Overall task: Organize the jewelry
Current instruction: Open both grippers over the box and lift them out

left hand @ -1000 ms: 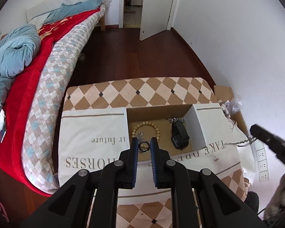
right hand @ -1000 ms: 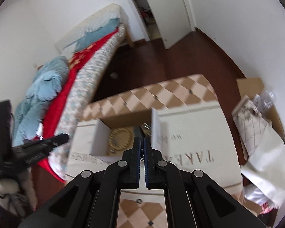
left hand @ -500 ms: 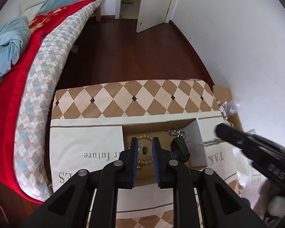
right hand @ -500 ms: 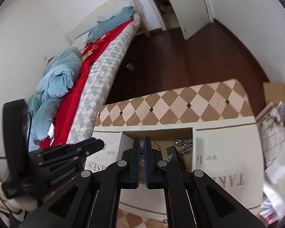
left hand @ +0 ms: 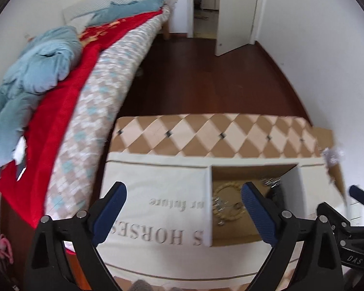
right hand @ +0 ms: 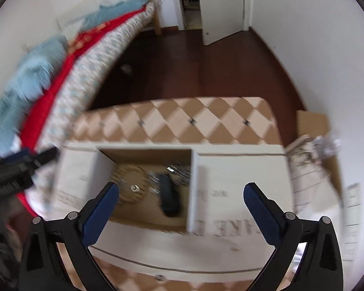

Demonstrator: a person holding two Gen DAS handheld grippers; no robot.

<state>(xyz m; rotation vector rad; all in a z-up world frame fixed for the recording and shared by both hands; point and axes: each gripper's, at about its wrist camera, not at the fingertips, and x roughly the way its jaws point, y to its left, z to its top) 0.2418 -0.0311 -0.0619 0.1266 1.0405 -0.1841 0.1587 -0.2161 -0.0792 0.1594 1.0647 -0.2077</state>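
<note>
A white box with printed lettering (left hand: 157,206) (right hand: 230,194) lies on a checkered table, flaps folded out, with a brown open compartment (left hand: 235,228) (right hand: 143,211). Inside lie a wooden bead bracelet (right hand: 129,180) (left hand: 227,202), a small ring (right hand: 134,188), a black watch (right hand: 168,197) and silver chains (right hand: 179,171). My left gripper (left hand: 183,205) is open and empty above the box's left flap. My right gripper (right hand: 180,197) is open and empty above the compartment. Each gripper shows at the edge of the other's view, the right one (left hand: 359,195) and the left one (right hand: 17,169).
The checkered table (left hand: 206,133) (right hand: 182,121) stands beside a bed with a red blanket (left hand: 60,121) and blue quilt (left hand: 36,60). Cardboard and crumpled paper (right hand: 313,150) lie at the right by the wall. Dark wood floor (left hand: 206,72) and an open door (left hand: 235,12) lie beyond.
Both grippers have opened wide. The ring held by the left and the item in the right are released into the box. Both views are motion-blurred as the grippers shift.
</note>
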